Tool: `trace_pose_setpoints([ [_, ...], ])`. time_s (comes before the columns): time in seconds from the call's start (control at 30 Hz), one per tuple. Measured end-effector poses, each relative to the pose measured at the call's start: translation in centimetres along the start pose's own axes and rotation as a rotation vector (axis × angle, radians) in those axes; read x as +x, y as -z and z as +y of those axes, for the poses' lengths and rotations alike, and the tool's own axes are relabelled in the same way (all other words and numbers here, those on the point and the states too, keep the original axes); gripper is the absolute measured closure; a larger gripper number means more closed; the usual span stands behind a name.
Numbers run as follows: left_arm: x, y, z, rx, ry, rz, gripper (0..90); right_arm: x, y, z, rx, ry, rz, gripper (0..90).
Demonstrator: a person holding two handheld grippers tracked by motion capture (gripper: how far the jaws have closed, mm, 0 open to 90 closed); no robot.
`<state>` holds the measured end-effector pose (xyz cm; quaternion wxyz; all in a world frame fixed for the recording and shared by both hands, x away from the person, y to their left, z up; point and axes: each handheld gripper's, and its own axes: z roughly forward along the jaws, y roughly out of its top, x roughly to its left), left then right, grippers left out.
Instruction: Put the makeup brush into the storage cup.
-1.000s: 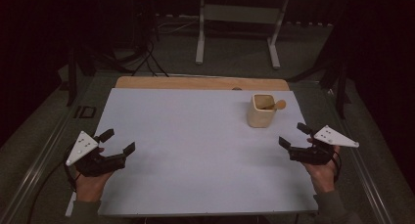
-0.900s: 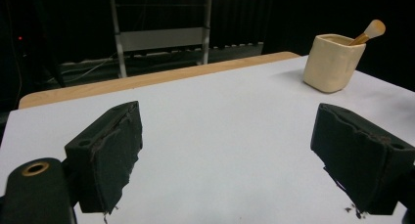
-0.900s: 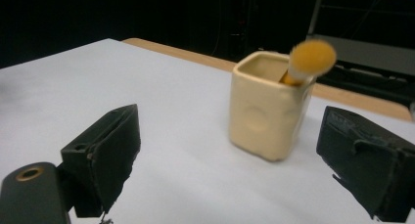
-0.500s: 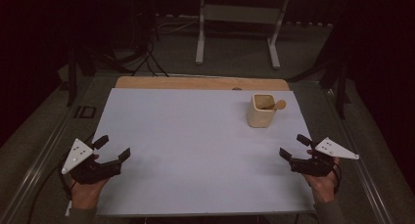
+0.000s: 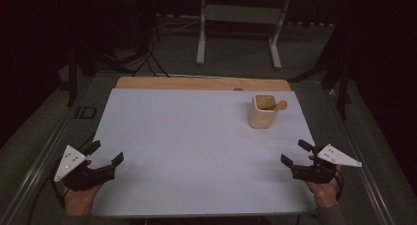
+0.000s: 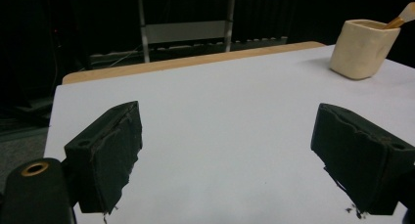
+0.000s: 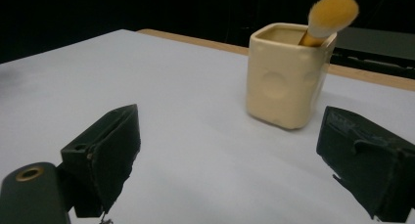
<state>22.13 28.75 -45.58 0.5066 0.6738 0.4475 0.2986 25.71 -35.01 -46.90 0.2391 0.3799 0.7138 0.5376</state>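
Grippers rest low at the tabletop's (image 5: pixel 196 136) near corners, left gripper (image 5: pixel 104 155) and right gripper (image 5: pixel 296 153) both spread and empty. Your cup (image 5: pixel 262 111) with the brush (image 5: pixel 278 105) stands far right; next, reach the right gripper toward it.

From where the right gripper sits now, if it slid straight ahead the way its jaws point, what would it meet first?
Most likely the cream cup holding a brush. In the right gripper view it stands ahead, slightly right of centre, with bare white table before it. The right gripper has open, empty jaws. Depth is uncertain; it might just graze past.
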Motion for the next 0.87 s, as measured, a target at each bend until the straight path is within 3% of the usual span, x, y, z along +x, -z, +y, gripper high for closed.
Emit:
trace_pose_setpoints([
  [0.23,0.12,0.5,-0.37,-0.003,-0.008,0.022,12.3,0.26,0.89,-0.31,-0.01,0.007,0.001,9.0],
  [0.87,0.05,0.07,-0.63,-0.001,-0.007,0.016,12.3,0.88,0.86,-0.65,-0.003,0.023,0.03,9.0],
])
